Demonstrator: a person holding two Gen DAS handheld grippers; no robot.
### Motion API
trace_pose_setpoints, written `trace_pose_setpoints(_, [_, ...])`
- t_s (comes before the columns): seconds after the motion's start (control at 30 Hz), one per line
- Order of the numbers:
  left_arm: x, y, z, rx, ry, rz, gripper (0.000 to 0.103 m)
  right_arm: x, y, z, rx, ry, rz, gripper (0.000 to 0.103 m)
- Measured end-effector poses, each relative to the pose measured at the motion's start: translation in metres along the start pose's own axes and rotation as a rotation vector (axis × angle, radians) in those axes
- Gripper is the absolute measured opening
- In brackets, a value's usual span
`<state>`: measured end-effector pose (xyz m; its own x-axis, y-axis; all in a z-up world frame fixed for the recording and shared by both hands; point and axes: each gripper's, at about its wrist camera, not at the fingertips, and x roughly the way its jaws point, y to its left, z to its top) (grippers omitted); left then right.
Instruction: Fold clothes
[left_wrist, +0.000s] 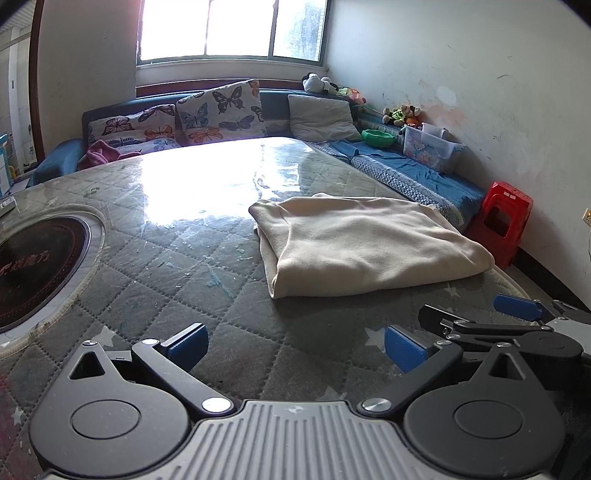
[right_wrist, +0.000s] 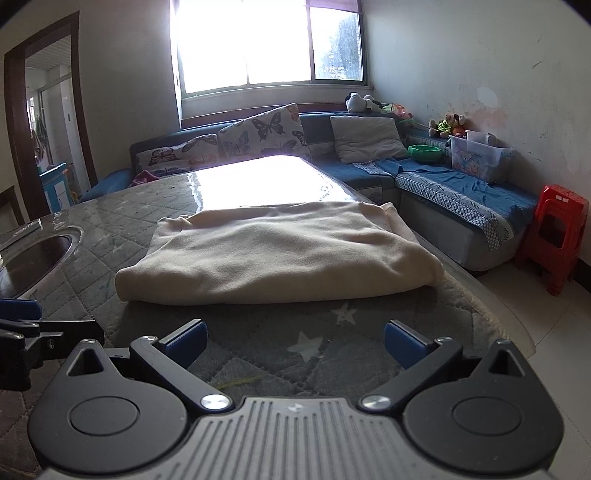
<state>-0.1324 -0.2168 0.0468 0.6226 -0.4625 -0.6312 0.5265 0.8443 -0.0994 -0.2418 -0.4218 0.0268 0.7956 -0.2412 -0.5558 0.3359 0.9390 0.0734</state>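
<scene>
Looking along both tools, we see the cream garment (left_wrist: 365, 243) lying already doubled into a thick rectangle on the quilted worktop (left_wrist: 177, 258), toward its right edge and a little back from the near edge. Our left gripper (left_wrist: 295, 347) and right gripper (right_wrist: 294, 341) hover low over the near edge, jaws spread wide on both and holding nothing, neither touching the cloth.

We judge the folding mostly done, with perhaps one more halving or a tidy-up left. To do it well, we would bring each gripper to a near corner of the bundle, the right one being better lined up with it, and pinch all layers together so the inner ones do not slide. We should lift evenly, carry the near edge over to the far edge, and lay it down square. The glossy cover looks slippery, so the pile may skid if we push instead of lifting.
</scene>
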Motion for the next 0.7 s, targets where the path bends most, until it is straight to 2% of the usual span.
trace_pose_setpoints(0.7, [-0.0094,-0.0090,-0.0043,0.016,-0.012,-0.004,0.103,-0.0086,0.0043,0.0002,-0.022,-0.021,0.005,0.103])
